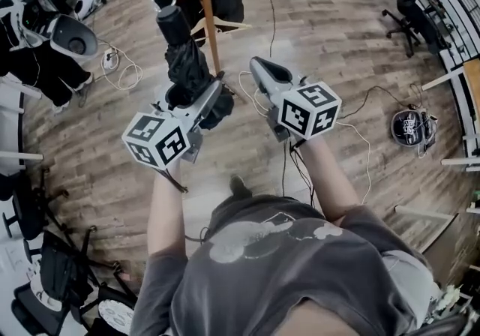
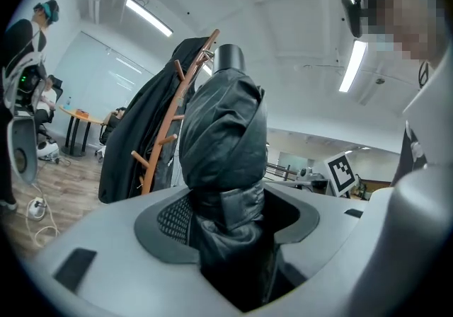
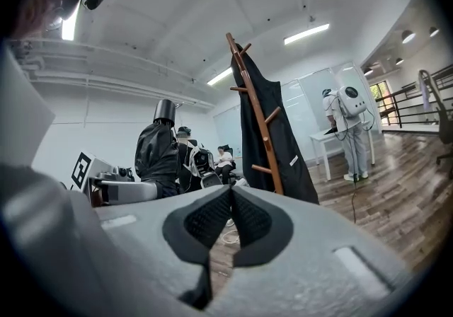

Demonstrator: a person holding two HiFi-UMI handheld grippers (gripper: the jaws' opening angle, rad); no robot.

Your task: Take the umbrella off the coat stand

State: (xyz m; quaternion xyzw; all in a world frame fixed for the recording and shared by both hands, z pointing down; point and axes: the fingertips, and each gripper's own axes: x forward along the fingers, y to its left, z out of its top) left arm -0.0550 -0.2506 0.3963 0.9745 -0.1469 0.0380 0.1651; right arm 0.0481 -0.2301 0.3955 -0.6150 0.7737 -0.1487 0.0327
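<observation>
Umbrella (image 2: 223, 142) upright within left claw (image 2: 228, 218)

Umbrella (image 2: 223, 139) lower end hidden between fingers (image 2: 173, 220); coat stand (image 1: 208, 4) cut off at top edge

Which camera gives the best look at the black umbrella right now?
The left gripper view: the umbrella fills the centre, clamped between the jaws. The head view shows it from above, smaller. The right gripper view shows it small, on the left.
</observation>
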